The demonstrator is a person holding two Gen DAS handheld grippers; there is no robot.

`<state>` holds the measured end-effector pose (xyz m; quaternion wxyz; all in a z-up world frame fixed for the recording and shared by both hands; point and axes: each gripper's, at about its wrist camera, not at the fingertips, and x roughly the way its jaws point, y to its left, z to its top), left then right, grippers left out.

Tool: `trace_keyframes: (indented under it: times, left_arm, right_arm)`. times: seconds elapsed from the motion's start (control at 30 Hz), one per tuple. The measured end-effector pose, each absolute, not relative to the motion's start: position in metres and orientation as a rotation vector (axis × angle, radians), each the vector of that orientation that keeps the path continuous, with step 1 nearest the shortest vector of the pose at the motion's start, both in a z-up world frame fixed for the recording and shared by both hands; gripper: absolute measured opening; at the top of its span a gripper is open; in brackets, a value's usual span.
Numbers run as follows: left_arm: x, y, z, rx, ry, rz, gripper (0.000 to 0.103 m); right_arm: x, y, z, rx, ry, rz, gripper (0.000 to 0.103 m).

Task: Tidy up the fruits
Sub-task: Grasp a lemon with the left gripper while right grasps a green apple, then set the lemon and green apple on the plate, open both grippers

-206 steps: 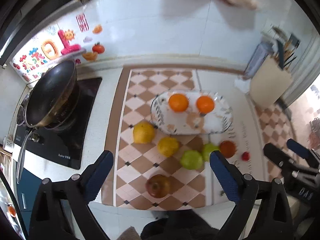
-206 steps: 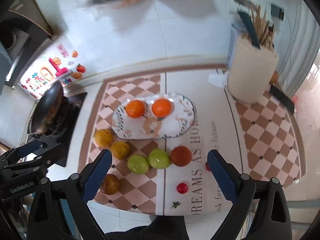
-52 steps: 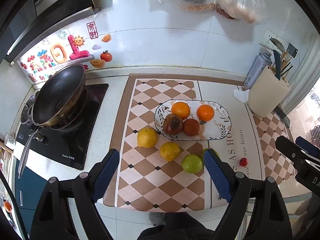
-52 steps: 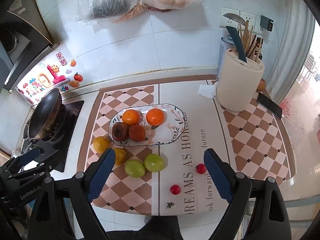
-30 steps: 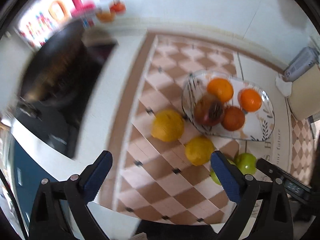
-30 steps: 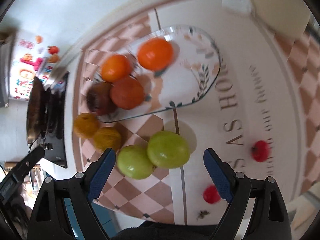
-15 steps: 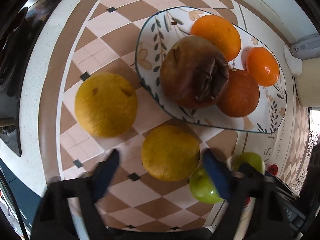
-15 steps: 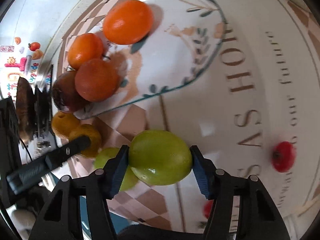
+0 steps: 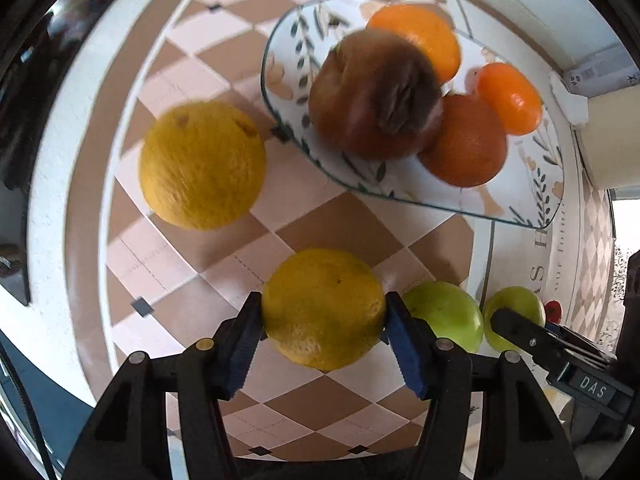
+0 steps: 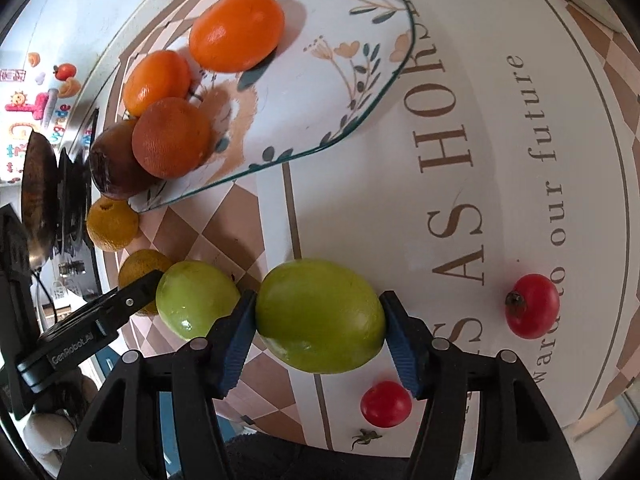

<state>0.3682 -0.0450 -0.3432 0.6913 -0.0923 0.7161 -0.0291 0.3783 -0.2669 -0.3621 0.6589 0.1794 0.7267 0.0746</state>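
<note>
My left gripper (image 9: 324,304) points down at the checked mat, its jaws closing with the blue pads pressed on both sides of the near yellow citrus (image 9: 324,320). A second yellow citrus (image 9: 202,164) lies farther left. My right gripper (image 10: 318,300) is shut on a green fruit (image 10: 320,320) that rests on the mat. Another green fruit (image 10: 196,300) sits just left of it. The flowered plate (image 10: 320,60) holds two oranges (image 10: 236,28), a darker orange (image 10: 172,136) and a brown fruit (image 9: 376,96). Two small red fruits (image 10: 532,306) lie at the right.
A dark pan (image 10: 38,184) stands on the black stove (image 9: 24,80) at the left. A cream utensil holder (image 9: 612,140) stands at the far right beyond the plate. The counter's front edge runs just below both grippers.
My left gripper has come down onto the mat and its jaws have drawn in around the near yellow citrus. The right gripper sank a little and closed on the green fruit.
</note>
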Motion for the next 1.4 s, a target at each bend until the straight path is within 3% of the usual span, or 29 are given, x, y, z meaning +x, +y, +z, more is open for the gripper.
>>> trace_keyframes:
  times: [0.53, 0.73, 1.03, 1.27, 1.4]
  left_arm:
    - [0.371, -0.046, -0.336, -0.181, 1.573, -0.067, 0.056]
    - [0.381, -0.028, -0.348, -0.330, 1.616, -0.079, 0.058]
    - [0.389, -0.038, -0.344, -0.241, 1.582, -0.065, 0.056]
    - [0.380, -0.036, -0.320, -0.186, 1.523, -0.061, 0.056]
    - [0.376, -0.037, -0.279, -0.164, 1.433, -0.074, 0.056]
  right_arm:
    - [0.373, -0.268, -0.361, 0.387, 1.621, 0.184, 0.063]
    - [0.377, -0.270, -0.362, 0.414, 1.631, 0.174, 0.064]
    - [0.374, -0.266, -0.360, 0.365, 1.614, 0.182, 0.063]
    - [0.372, -0.264, -0.344, 0.343, 1.566, 0.194, 0.063]
    - [0.376, -0.266, -0.321, 0.354, 1.509, 0.211, 0.063]
